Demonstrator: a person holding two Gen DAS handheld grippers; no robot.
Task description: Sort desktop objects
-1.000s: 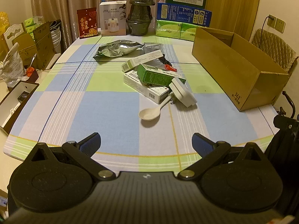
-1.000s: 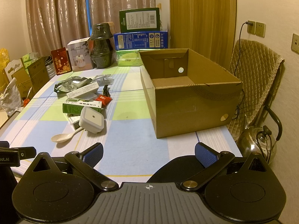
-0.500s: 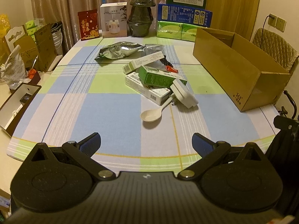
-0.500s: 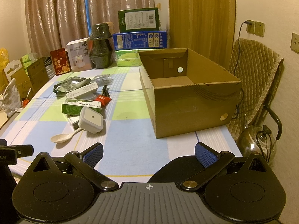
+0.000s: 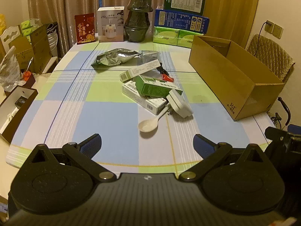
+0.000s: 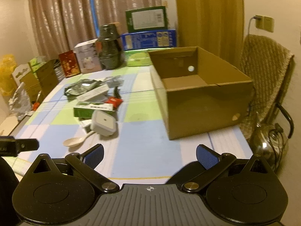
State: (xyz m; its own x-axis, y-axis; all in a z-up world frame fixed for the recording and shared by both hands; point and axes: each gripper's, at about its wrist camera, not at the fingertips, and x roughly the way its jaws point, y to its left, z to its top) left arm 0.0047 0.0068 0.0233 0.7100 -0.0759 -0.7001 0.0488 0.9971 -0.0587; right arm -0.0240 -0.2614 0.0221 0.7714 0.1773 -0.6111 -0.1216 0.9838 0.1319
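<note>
Sorting looks unstarted: both the left gripper (image 5: 147, 144) and right gripper (image 6: 150, 154) gape wide and empty, the box (image 6: 205, 101) holds nothing visible, and the clutter (image 5: 154, 90) lies left of it.

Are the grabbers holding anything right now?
No. The left gripper and the right gripper are both open and empty; the spoon lies untouched on the table.

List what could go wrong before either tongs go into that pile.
1. The white square gadget leans on the pile over the spoon handle; pulling the spoon may tip it.
2. The green carton lies across the white carton, so lifting the lower one would likely shift it.
</note>
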